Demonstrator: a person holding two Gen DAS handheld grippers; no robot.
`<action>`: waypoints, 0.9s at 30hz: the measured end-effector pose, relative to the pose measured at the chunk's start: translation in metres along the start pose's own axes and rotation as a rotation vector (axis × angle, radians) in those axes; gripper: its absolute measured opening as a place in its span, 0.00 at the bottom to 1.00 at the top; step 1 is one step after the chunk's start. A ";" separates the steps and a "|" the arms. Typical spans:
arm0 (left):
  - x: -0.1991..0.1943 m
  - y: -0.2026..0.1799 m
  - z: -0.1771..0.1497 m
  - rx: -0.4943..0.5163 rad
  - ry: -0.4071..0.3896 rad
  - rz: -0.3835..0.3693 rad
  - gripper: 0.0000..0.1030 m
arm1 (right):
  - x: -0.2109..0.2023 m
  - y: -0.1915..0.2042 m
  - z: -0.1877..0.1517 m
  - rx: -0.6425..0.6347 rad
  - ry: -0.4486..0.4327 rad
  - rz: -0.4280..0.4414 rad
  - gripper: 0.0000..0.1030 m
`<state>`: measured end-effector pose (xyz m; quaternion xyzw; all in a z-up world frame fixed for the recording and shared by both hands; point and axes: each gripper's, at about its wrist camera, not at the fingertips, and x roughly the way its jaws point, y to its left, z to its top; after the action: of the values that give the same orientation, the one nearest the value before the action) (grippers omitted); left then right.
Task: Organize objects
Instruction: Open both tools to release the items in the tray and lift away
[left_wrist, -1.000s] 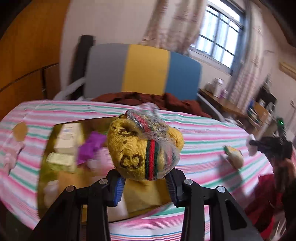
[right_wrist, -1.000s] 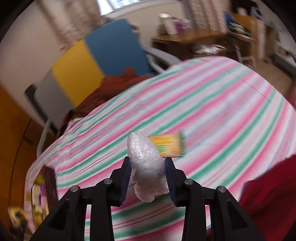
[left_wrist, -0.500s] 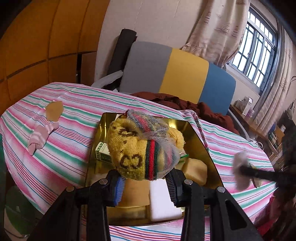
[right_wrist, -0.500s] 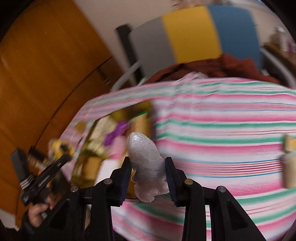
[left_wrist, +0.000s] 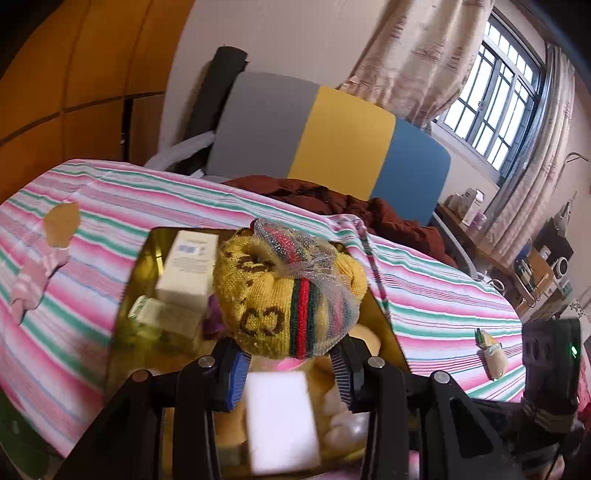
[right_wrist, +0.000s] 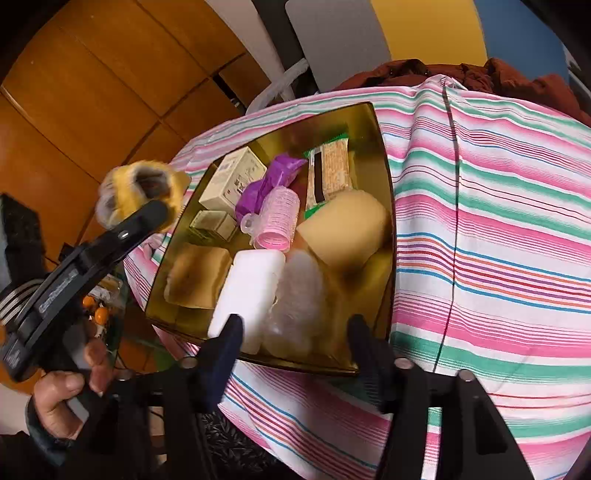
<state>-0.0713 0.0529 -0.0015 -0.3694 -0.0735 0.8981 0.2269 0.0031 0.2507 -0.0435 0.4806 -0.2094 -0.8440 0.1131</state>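
Observation:
My left gripper (left_wrist: 288, 365) is shut on a yellow knitted bundle (left_wrist: 284, 295) with a red and green band, wrapped in clear netting, and holds it above the gold tray (left_wrist: 388, 328). From the right wrist, this gripper (right_wrist: 142, 206) hangs at the tray's left edge. My right gripper (right_wrist: 295, 332) hovers over the near end of the gold tray (right_wrist: 288, 133) with its jaws opening. A clear plastic-wrapped bundle (right_wrist: 295, 291) lies in the tray just ahead of the fingers, free of the pads, between a white block (right_wrist: 251, 284) and a pale yellow sponge (right_wrist: 347, 229).
The tray also holds white boxes (right_wrist: 236, 177), a purple bag (right_wrist: 273, 177), a pink roller (right_wrist: 280, 218), a snack pack (right_wrist: 330, 166) and a tan sponge (right_wrist: 199, 273). A small packet (left_wrist: 493, 354) and a pink sock (left_wrist: 37, 273) lie on the striped cloth. A chair (left_wrist: 332, 147) stands behind.
My right gripper swung from the open cloth over to the tray and opened; the plastic-wrapped bundle left its jaws and now lies in the tray. The left gripper shifted slightly, still holding the yellow bundle.

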 end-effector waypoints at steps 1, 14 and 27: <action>0.005 -0.003 0.002 0.005 0.010 -0.004 0.39 | -0.003 -0.001 -0.001 0.002 -0.003 -0.001 0.70; 0.090 -0.052 0.036 0.088 0.088 -0.005 0.54 | -0.013 0.007 -0.002 0.015 -0.024 -0.004 0.75; 0.074 -0.036 0.024 0.058 0.094 0.056 0.74 | -0.014 0.006 -0.003 0.015 -0.027 -0.011 0.76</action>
<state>-0.1220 0.1202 -0.0202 -0.4063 -0.0260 0.8876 0.2153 0.0126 0.2506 -0.0312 0.4712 -0.2144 -0.8495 0.1020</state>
